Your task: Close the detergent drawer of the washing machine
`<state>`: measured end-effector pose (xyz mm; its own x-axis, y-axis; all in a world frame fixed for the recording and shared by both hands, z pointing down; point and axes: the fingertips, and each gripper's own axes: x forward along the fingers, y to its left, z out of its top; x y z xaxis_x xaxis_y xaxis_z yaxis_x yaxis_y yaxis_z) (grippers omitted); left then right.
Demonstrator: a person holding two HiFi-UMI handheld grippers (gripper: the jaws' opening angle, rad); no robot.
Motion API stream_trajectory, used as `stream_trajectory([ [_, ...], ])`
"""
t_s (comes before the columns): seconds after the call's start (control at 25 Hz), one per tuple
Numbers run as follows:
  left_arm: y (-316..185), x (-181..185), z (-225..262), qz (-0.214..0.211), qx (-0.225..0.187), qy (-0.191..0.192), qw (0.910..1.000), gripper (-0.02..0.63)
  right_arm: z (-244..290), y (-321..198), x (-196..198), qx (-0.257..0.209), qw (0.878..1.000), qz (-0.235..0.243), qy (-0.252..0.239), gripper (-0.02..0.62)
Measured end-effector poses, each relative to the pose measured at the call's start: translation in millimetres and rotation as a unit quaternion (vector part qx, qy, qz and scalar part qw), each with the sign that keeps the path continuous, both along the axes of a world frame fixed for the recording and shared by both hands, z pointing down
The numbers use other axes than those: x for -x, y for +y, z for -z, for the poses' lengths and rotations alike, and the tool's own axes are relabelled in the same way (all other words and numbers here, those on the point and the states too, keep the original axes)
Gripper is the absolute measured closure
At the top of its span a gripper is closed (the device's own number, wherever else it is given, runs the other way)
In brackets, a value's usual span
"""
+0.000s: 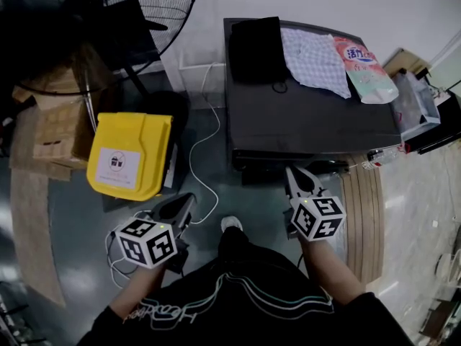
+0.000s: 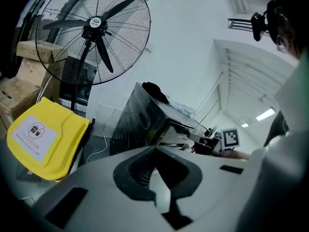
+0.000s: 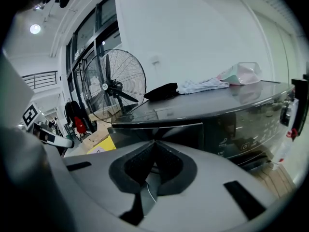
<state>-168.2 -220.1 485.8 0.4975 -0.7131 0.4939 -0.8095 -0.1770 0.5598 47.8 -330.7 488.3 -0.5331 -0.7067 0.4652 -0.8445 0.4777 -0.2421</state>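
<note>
Showing a person standing at the front edge of a dark washing machine point(image 1: 310, 121), a claw in each hand.

Left claw point(image 1: 189, 199): held low and to the left of the machine's front left corner, well apart from it. Its own view has the tips point(image 2: 154, 148) pressed together with nothing between them.

Right claw point(image 1: 292, 171): held just before the front edge of the machine's top, left of its middle. Its tips point(image 3: 154, 141) are likewise pressed together and pinch nothing.

Detergent drawer point(image 3: 161, 132): at the top left of the machine's front, directly ahead of the right claw's tips. In the left gripper view it point(image 2: 181, 129) juts out from the front panel, with the right claw near its outer end. Whether the tips touch the drawer cannot be told.

On the machine's top:
- a black cloth point(image 1: 253, 49) at the back left corner;
- a checked cloth point(image 1: 313, 60) along the back edge, beside the black one;
- a pink and green pouch point(image 1: 364, 71) towards the back right corner, its side touching the checked cloth.

On the floor:
- a yellow bin lid point(image 1: 130, 153) well left of the machine;
- a large pedestal fan point(image 2: 94, 30) behind the lid;
- a white cable point(image 1: 198, 157) between the lid and the machine;
- the person's shoe point(image 1: 230, 224) between the two claws.
</note>
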Motion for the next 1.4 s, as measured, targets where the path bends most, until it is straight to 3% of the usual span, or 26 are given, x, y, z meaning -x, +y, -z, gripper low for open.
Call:
stream_trajectory([
  [1.0, -41, -6, -13, -0.017, 0.004, 0.006, 0.9998, 0.582, -5, -19, 7, 0.002, 1.000, 0.003, 0.007, 0.571],
  [1.24, -49, -3, -15, -0.015, 0.005, 0.007, 0.9998, 0.581, -10, -18, 11, 0.011, 0.999, 0.024, 0.019, 0.571],
  [1.4, -49, -5, -11, -0.016, 0.003, 0.009, 0.9998, 0.581, -19, -12, 42, 0.050, 0.995, 0.091, 0.000, 0.571],
])
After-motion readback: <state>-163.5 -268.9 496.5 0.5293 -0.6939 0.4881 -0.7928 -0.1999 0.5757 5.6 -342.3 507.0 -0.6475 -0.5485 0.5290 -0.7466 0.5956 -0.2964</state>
